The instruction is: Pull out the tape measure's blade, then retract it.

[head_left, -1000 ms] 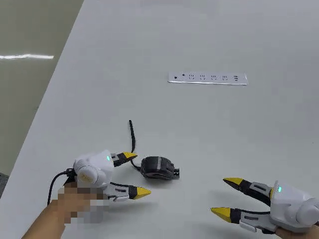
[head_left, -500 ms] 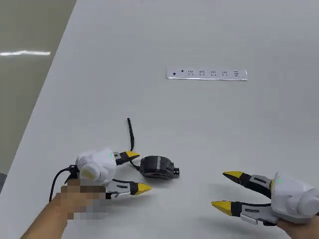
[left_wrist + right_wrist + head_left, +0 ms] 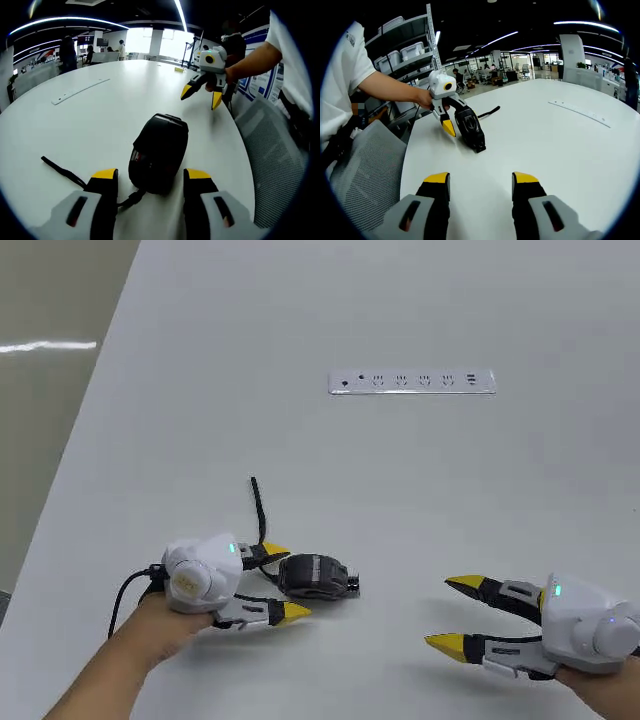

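Note:
A black tape measure (image 3: pixel 317 576) lies on the white table (image 3: pixel 400 490), its black wrist strap (image 3: pixel 257 506) trailing away behind it. My left gripper (image 3: pixel 282 581) is open, and the case's rear end (image 3: pixel 158 152) sits between its yellow fingertips (image 3: pixel 105 174) without being clamped. The tape's hook end points toward my right gripper (image 3: pixel 452 613), which stands open and empty about a hand's width off to the right. From the right gripper view the tape measure (image 3: pixel 468 127) and the left gripper (image 3: pixel 445 102) lie ahead, beyond my open right gripper (image 3: pixel 481 177).
A white power strip (image 3: pixel 412 382) lies flat farther back on the table. The table's left edge (image 3: pixel 75 455) drops to a grey floor. A mesh office chair (image 3: pixel 367 167) stands by the near edge.
My left gripper has slid right so its fingertips now flank the tape measure's rear end. The right gripper has barely moved; the head camera shifted slightly.

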`<act>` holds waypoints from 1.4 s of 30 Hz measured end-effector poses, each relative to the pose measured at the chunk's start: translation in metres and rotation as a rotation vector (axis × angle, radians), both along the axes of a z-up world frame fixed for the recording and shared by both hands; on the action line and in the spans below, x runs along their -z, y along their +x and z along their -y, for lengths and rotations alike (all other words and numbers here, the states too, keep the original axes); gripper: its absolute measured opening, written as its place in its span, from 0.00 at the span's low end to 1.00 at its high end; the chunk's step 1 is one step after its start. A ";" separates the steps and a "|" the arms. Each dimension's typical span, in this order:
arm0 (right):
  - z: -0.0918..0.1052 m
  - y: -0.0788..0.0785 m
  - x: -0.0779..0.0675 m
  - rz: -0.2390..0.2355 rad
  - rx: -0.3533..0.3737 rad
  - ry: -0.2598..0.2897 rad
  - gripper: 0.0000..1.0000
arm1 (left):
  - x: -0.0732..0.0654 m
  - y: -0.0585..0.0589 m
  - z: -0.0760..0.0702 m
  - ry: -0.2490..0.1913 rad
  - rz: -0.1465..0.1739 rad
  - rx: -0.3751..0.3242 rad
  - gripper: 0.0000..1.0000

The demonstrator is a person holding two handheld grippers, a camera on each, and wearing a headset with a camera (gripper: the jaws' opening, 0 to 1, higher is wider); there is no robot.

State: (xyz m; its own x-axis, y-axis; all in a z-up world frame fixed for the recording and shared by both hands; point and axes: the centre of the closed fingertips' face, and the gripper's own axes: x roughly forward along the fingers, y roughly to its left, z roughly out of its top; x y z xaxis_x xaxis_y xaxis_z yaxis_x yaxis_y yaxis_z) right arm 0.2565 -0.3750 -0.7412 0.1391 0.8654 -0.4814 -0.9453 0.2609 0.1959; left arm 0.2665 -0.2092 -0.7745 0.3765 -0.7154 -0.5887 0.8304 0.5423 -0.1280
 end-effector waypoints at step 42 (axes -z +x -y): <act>-0.006 0.002 0.011 -0.025 -0.003 0.013 0.45 | 0.009 0.001 0.006 -0.010 -0.029 0.017 0.30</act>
State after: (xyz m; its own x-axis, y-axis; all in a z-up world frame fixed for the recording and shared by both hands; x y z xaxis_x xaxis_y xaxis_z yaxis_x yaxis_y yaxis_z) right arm 0.2588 -0.3692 -0.7520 0.1241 0.8719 -0.4738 -0.9409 0.2550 0.2228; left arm 0.2674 -0.2154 -0.7832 0.3469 -0.7277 -0.5917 0.8356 0.5263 -0.1574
